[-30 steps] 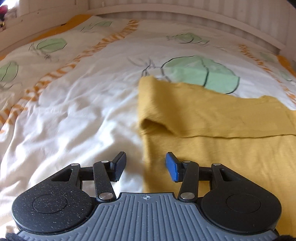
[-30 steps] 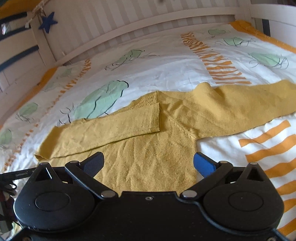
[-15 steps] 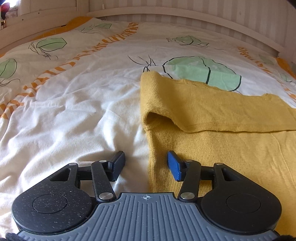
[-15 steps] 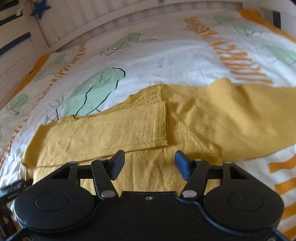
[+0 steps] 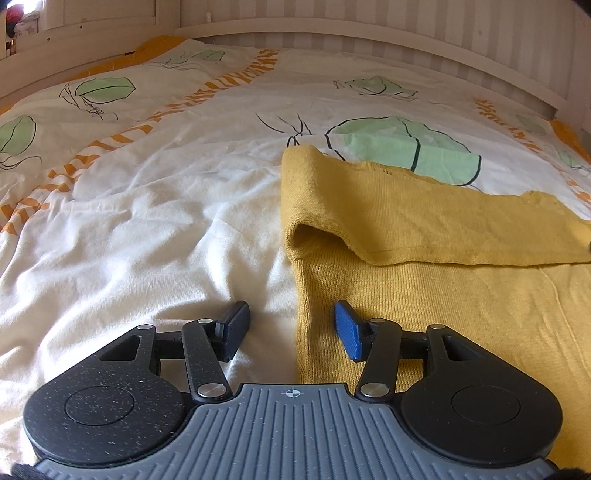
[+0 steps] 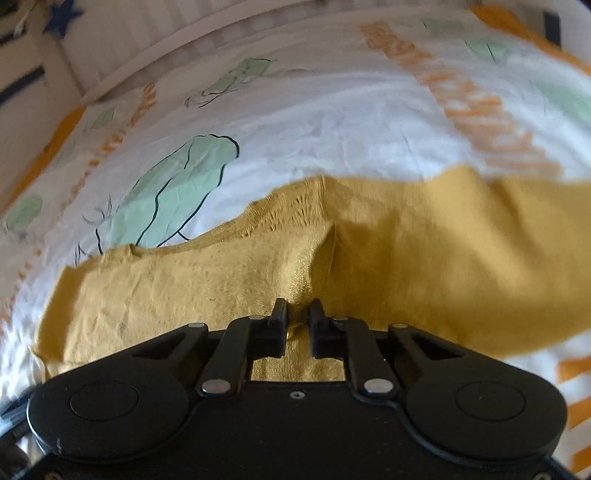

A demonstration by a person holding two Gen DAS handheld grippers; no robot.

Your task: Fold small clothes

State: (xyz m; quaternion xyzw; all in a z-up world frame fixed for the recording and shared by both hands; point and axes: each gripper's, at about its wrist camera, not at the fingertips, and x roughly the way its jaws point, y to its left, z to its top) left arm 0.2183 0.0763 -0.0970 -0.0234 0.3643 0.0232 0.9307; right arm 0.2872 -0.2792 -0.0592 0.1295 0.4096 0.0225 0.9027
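Note:
A small mustard-yellow knit sweater (image 5: 443, 280) lies flat on the bed, with one sleeve (image 5: 388, 218) folded across its body. My left gripper (image 5: 291, 328) is open and low over the sweater's left side edge, one finger over the sheet and one over the knit. My right gripper (image 6: 297, 314) is shut on a pinch of the sweater (image 6: 424, 258) near the cuff end of the folded sleeve (image 6: 184, 288). The right wrist view is blurred.
The bed has a white duvet (image 5: 147, 221) with green leaf prints and orange stripes. A white slatted bed rail (image 5: 369, 33) runs along the far side. A blue star (image 6: 59, 18) hangs on the frame at the far left.
My right gripper moved forward and down onto the sweater and closed on the fabric by the sleeve end. My left gripper stayed open at the sweater's left edge, barely moving.

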